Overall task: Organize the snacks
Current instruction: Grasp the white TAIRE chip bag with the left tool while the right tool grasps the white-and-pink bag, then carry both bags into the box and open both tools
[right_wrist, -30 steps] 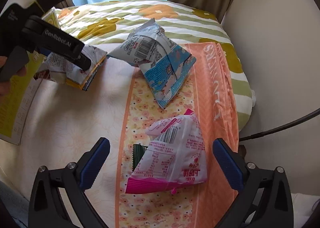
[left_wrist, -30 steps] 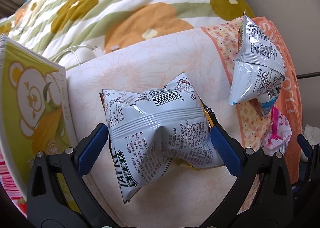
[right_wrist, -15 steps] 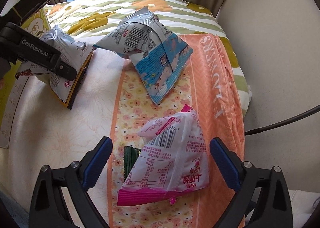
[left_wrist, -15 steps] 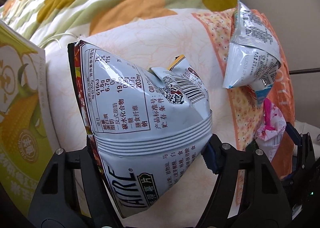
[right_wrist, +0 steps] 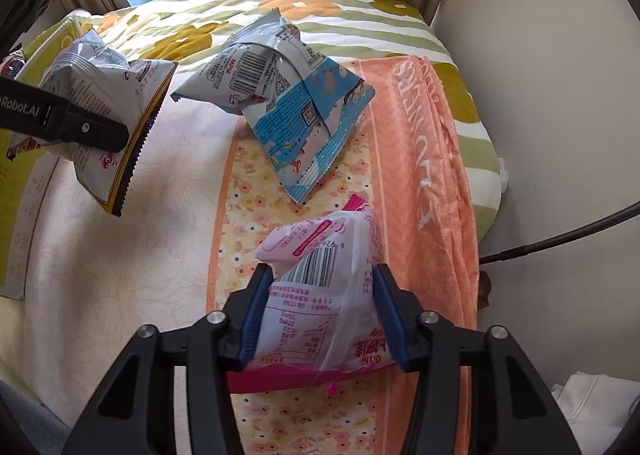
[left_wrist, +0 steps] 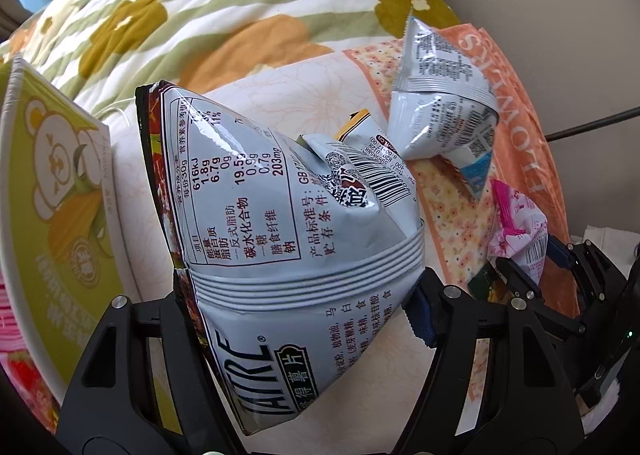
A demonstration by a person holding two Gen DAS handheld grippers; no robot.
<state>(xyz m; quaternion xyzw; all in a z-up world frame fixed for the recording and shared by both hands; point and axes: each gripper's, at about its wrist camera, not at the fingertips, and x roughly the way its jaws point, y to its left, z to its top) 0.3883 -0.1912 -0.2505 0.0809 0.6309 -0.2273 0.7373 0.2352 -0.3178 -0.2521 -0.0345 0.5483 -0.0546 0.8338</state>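
The left gripper point(left_wrist: 298, 299) has its jaws clenched on a silver chip bag point(left_wrist: 280, 223), lifted off the bed point(right_wrist: 120, 255). The right gripper's point(right_wrist: 320, 315) jaws have just closed on a pink snack bag point(right_wrist: 320, 295) lying on the orange towel point(right_wrist: 424, 175) near the bed's right edge, beside a blue snack bag point(right_wrist: 296, 111).

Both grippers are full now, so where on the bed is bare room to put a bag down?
The pale cloth between the green box and the orange floral strip lies bare. The strip itself is crowded: blue bag and pink bag.
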